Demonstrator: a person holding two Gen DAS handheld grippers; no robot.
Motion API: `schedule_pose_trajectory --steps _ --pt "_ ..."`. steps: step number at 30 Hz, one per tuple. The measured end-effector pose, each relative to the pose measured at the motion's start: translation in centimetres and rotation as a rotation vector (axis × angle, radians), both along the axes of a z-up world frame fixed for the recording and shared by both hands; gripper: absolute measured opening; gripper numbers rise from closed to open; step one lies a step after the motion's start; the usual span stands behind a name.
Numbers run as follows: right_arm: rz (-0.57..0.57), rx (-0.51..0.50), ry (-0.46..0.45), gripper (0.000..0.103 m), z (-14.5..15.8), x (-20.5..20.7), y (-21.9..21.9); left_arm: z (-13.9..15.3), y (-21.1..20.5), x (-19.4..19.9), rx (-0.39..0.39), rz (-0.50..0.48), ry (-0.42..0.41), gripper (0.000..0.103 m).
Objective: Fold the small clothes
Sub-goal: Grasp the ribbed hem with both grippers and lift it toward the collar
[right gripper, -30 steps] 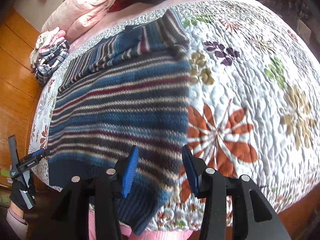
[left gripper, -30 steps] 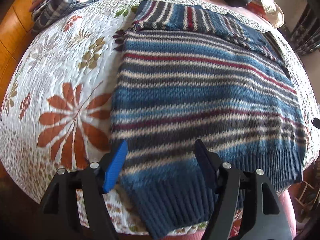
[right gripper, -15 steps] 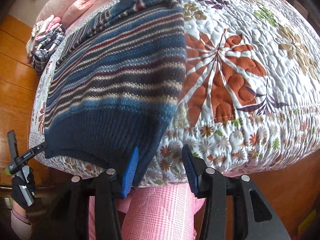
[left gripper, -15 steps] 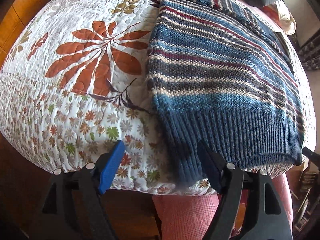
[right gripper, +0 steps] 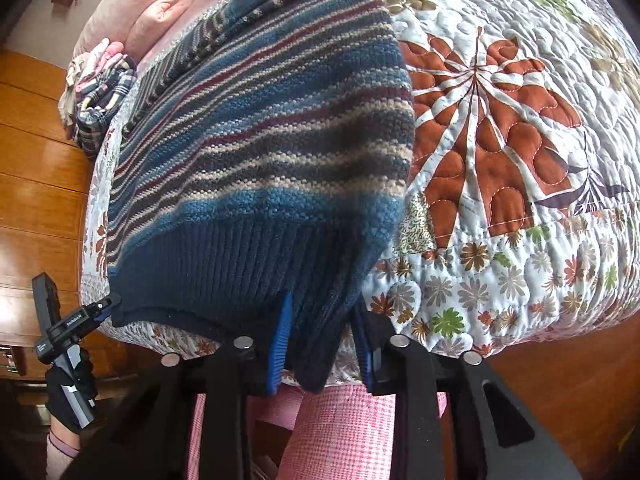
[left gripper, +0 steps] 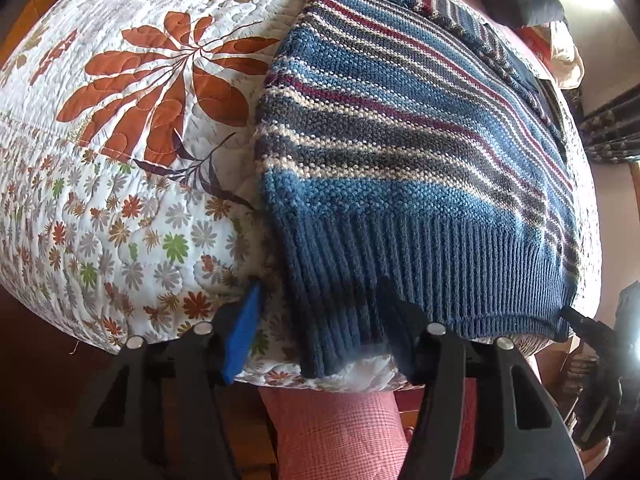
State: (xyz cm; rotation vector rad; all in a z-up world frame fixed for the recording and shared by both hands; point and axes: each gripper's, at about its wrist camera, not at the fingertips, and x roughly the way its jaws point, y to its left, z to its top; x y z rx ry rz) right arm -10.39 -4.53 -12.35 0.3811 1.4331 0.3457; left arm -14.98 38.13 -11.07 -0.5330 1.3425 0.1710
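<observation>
A blue knitted sweater (left gripper: 400, 140) with cream, grey and maroon stripes lies flat on a floral quilt (left gripper: 120, 160), its ribbed hem hanging over the near bed edge. My left gripper (left gripper: 324, 320) is open, and the hem's left corner sits between its fingers. In the right wrist view the same sweater (right gripper: 260, 140) shows its other hem corner between the fingers of my open right gripper (right gripper: 322, 344). The left gripper (right gripper: 80, 320) appears there at the far hem corner, held by a gloved hand. The folded sleeves lie at the sweater's far end.
A pile of plaid and pink clothes (right gripper: 100, 96) and a pink blanket (right gripper: 152, 12) sit at the far left of the bed. The quilt (right gripper: 500, 120) is bare right of the sweater. A person's pink checked trouser leg (left gripper: 332, 432) is under the grippers. Wooden floor (right gripper: 36, 160) is at left.
Both grippers have dropped from above the sweater to the bed's near edge. The hem corners now sit between their fingers. The right gripper's gap looks slightly narrower.
</observation>
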Motion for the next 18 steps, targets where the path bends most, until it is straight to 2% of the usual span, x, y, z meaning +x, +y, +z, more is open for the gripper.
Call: schedule_pose_trajectory --steps 1,3,6,13,18 --pt "-0.003 0.023 0.01 0.012 0.0 0.0 -0.2 -0.1 0.2 -0.1 -0.019 0.013 0.002 0.026" --pt "-0.019 0.066 0.016 0.011 0.1 0.0 -0.6 -0.2 1.1 -0.8 -0.079 0.046 0.001 0.009" --pt "-0.019 0.094 0.004 0.01 0.7 0.0 -0.8 0.2 1.8 -1.6 -0.122 0.083 -0.019 0.008" --pt "-0.02 0.206 -0.051 0.01 3.7 1.4 -1.5 3.3 1.8 -0.9 -0.117 0.081 -0.109 0.008" --pt "-0.027 0.218 -0.08 0.01 5.9 4.4 -1.8 5.6 2.8 1.3 -0.119 0.107 -0.182 0.008"
